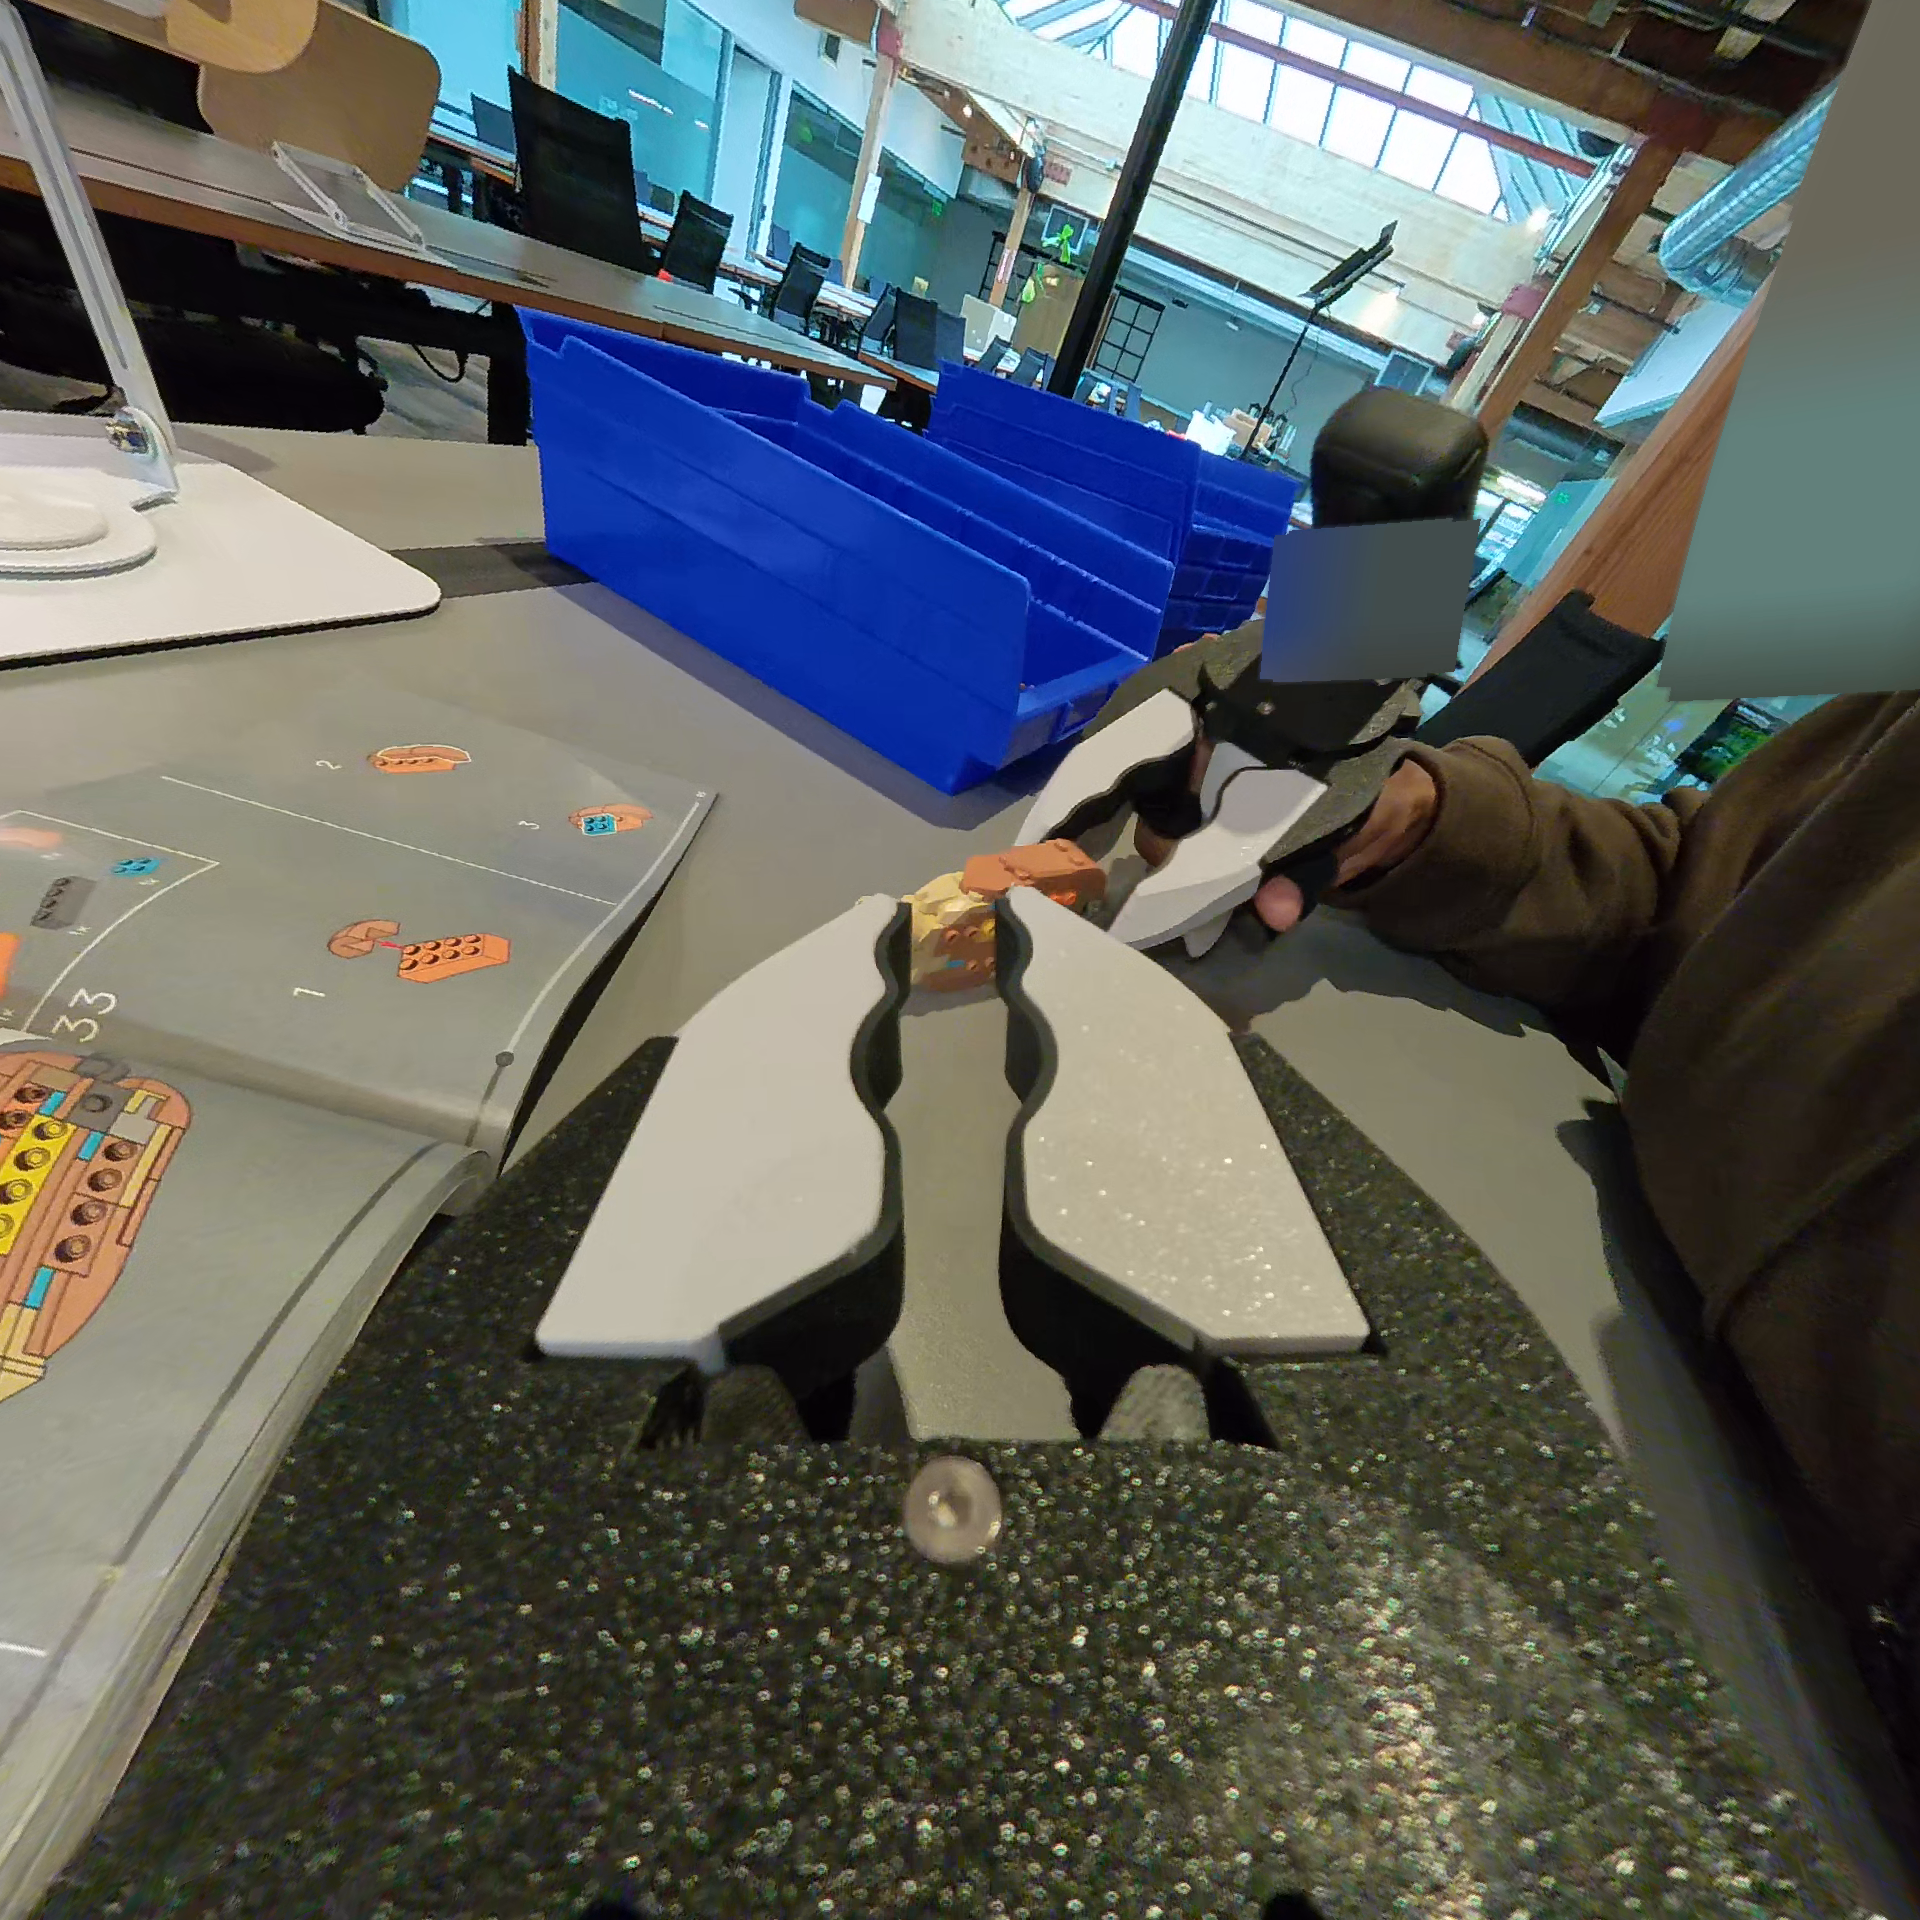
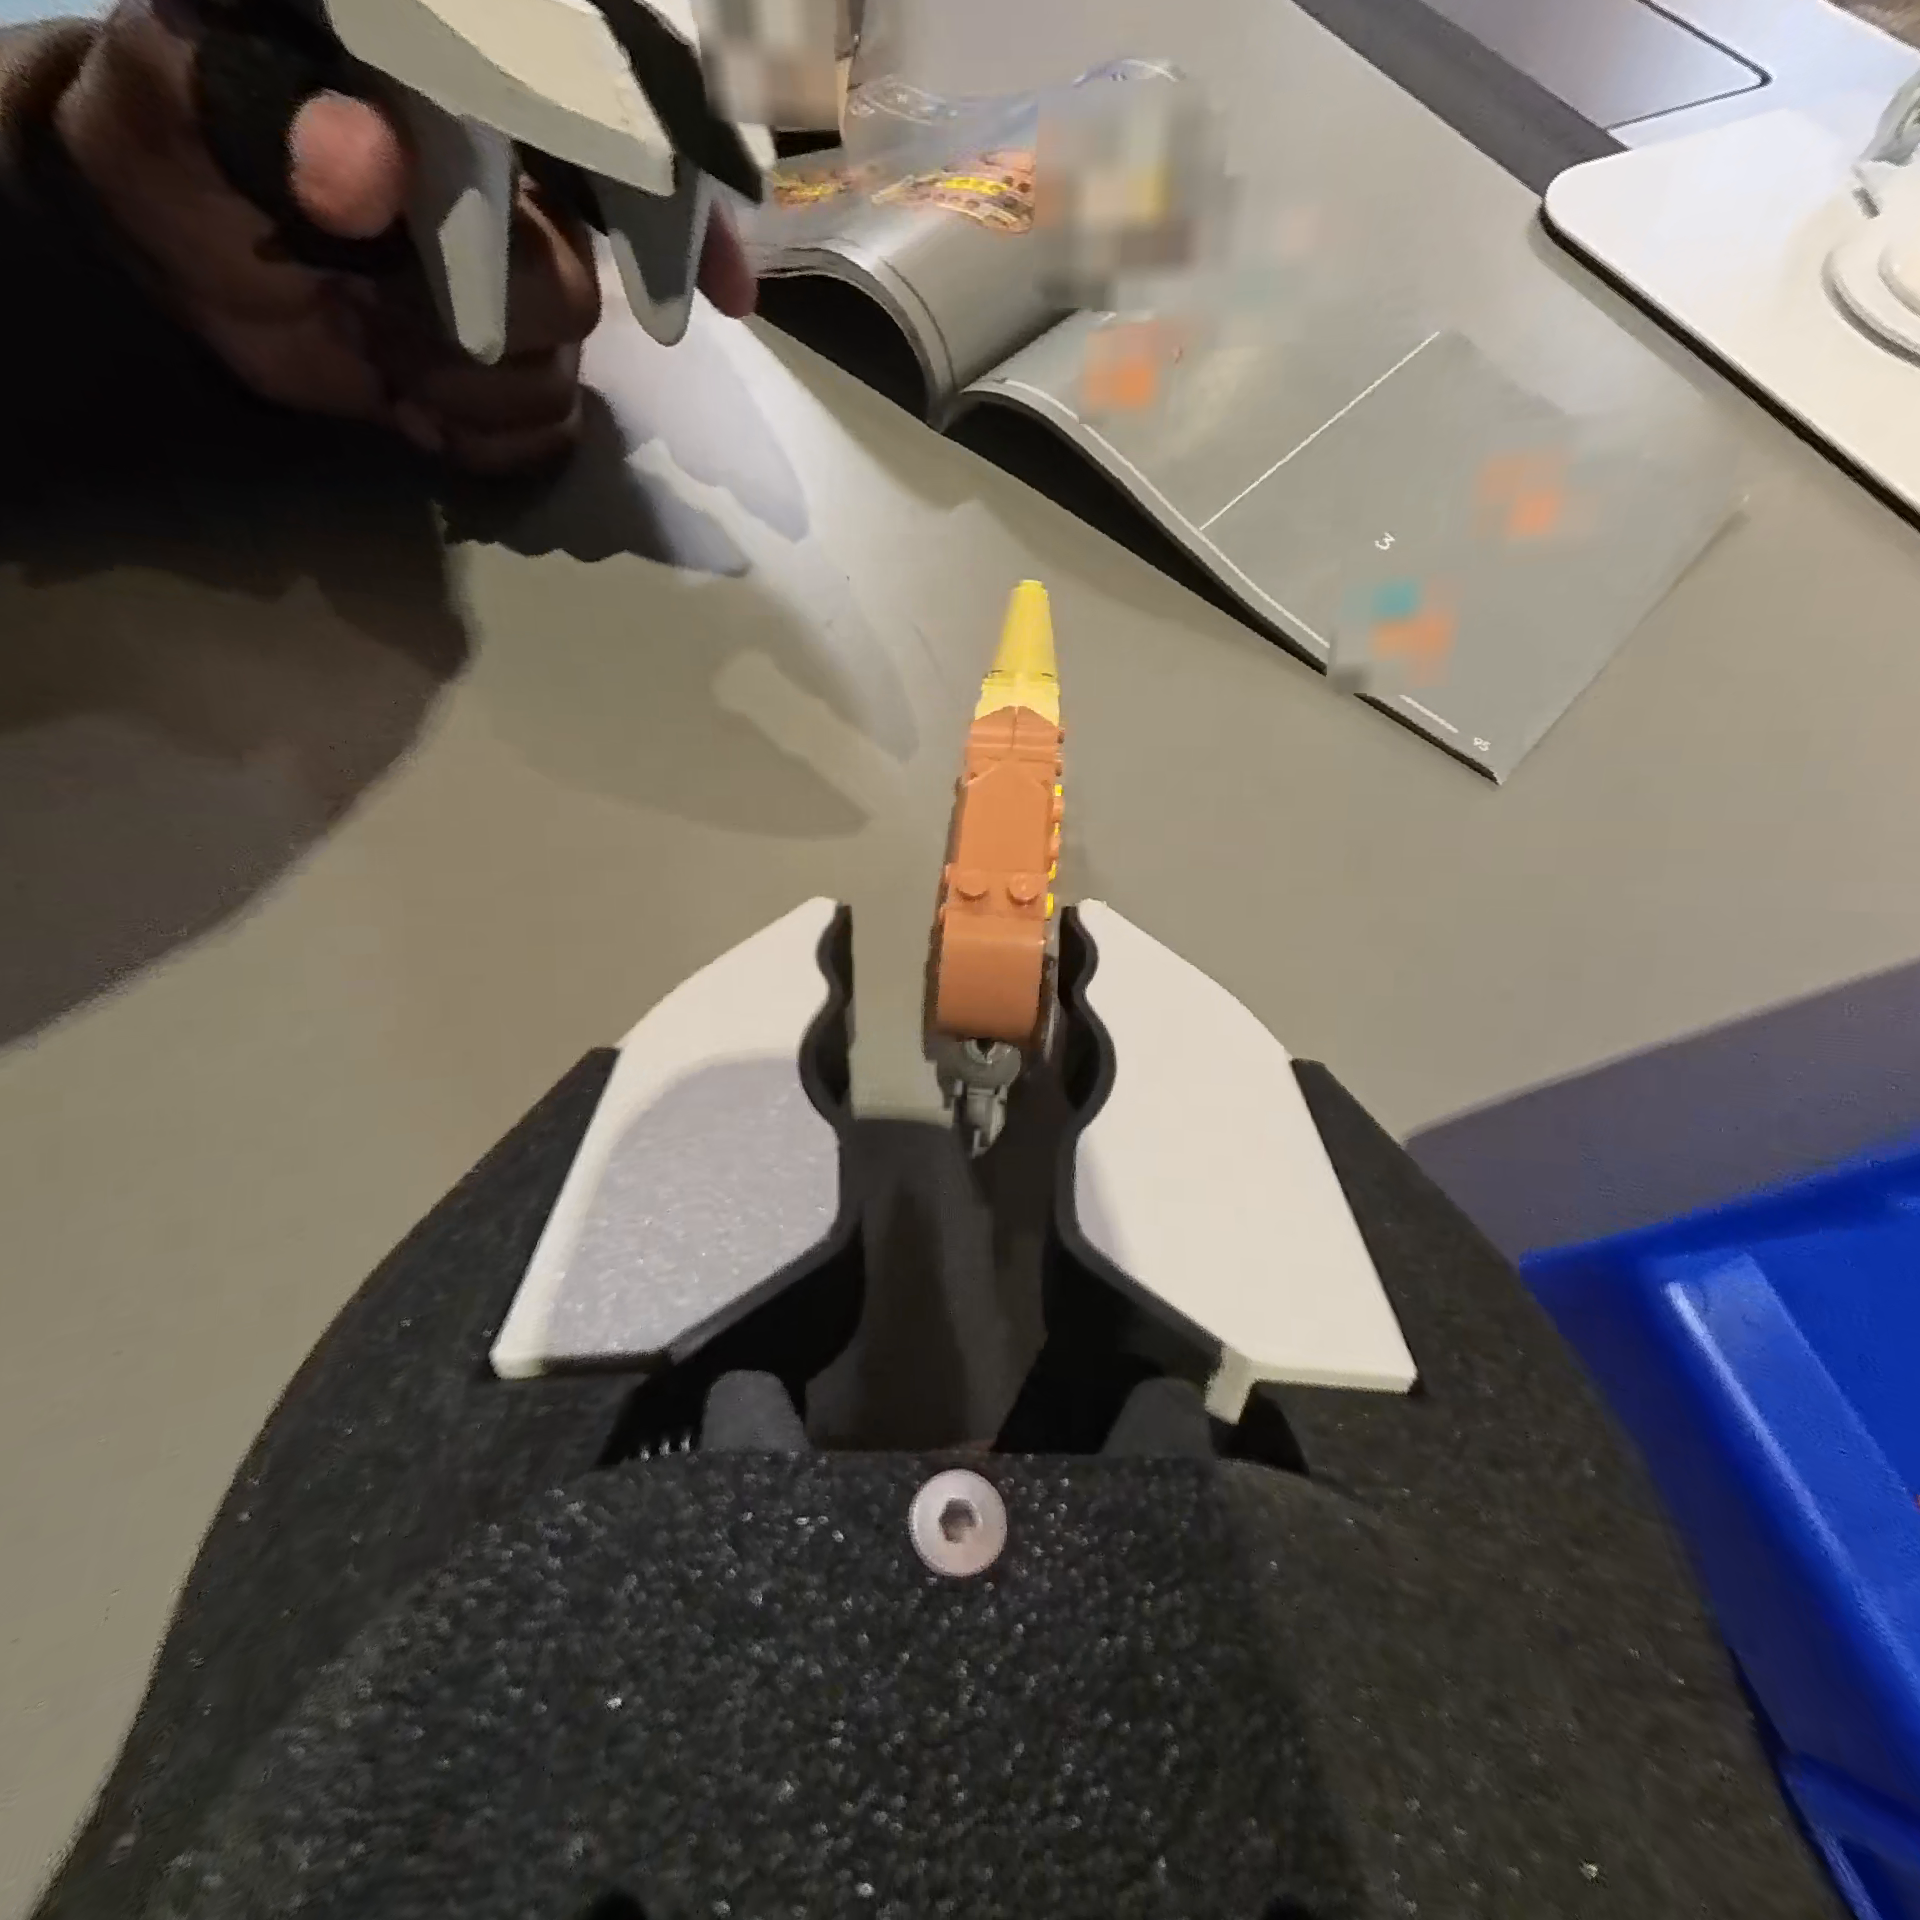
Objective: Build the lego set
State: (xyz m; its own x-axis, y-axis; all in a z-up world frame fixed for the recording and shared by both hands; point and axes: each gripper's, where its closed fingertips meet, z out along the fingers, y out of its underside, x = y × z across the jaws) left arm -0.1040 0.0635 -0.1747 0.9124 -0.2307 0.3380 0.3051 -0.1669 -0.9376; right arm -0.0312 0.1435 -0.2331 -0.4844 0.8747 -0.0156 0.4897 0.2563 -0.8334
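A small lego model point(image 2: 997, 831), orange-brown with a yellow pointed end and a grey piece at its near end, stands edge-on between the fingers of my right gripper point(image 2: 956, 914). It touches the right finger, and bare table shows between it and the left finger, so the gripper is open. In the left wrist view the model point(image 1: 961, 961) sits low over the table just beyond my left gripper point(image 1: 951, 912), which is narrowly open and empty. The right gripper point(image 1: 1081, 883) reaches the model from the right. My left gripper point(image 2: 569, 332) shows at the top left, apart from the model.
An open instruction booklet point(image 1: 312, 883) lies left of the model and also shows in the right wrist view point(image 2: 1351, 468). Blue bins point(image 1: 810, 582) stand behind, one by the right gripper point(image 2: 1766, 1403). A white stand base point(image 1: 208, 561) is at far left. A person's sleeve point(image 1: 1714, 935) is on the right. Left tips to right tips: about 12 cm.
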